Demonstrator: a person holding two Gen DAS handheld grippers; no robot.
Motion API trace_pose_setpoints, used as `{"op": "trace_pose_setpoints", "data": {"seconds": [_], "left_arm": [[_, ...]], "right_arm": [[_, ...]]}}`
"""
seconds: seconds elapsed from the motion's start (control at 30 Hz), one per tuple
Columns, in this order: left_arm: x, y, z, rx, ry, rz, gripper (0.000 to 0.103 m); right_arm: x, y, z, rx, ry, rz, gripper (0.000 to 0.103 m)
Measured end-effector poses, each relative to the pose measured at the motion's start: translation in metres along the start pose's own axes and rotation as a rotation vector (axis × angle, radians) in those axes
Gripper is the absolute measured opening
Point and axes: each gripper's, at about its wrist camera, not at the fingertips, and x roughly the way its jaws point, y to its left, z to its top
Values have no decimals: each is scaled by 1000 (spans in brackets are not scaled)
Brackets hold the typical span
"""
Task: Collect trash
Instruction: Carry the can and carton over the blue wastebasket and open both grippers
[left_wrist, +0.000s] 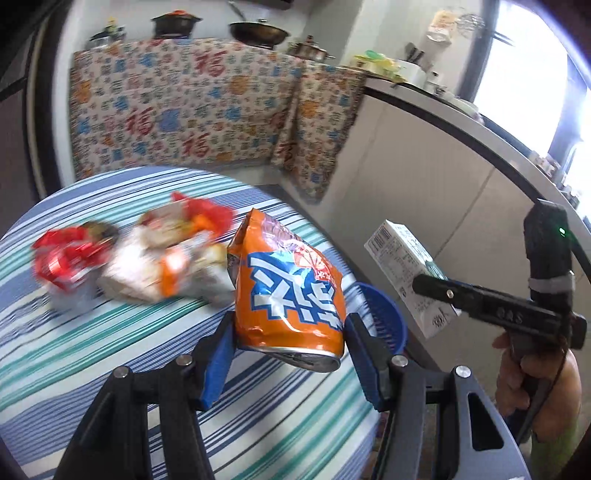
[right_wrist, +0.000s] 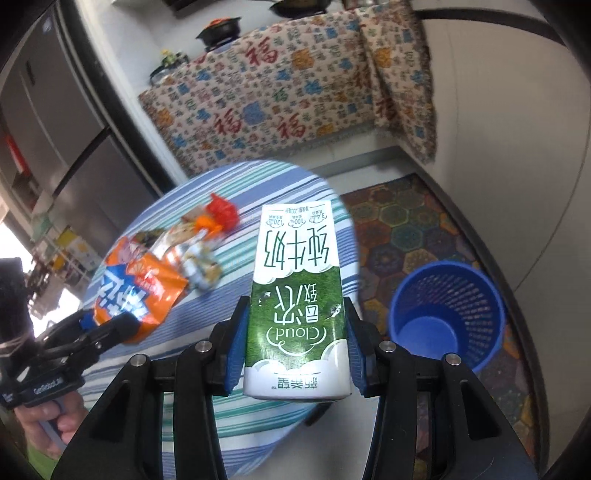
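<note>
**Two pieces in hand, bin next**

I see the round desk (left_wrist: 74, 350) under its striped cloth, crinkly wrappers (left_wrist: 147, 258) left on it. The perforated blue plastic bin (right_wrist: 448, 317) stands on the floor beside it. My left gripper (left_wrist: 288, 365) has its jaws clamped on a dented orange can (left_wrist: 291, 295); my right gripper (right_wrist: 295, 354) pinches a smooth, boxy milk carton (right_wrist: 297, 295). I'd centre each over the bin before letting go, carton first.
</note>
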Motion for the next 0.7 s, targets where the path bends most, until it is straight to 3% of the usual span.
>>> {"op": "trace_pose_setpoints", "data": {"seconds": [0.13,0.37,0.7], "left_arm": [[47,-52,21,62,32,-58,59],[154,-116,32,105,142,-116,59],[263,-161,23,187,264,-91,59]], "right_arm": [[-5,-67,24,91,-9,-58,47],[17,-147,47,163,37,-104,48],[52,-230,43,262,91,-101,48]]}}
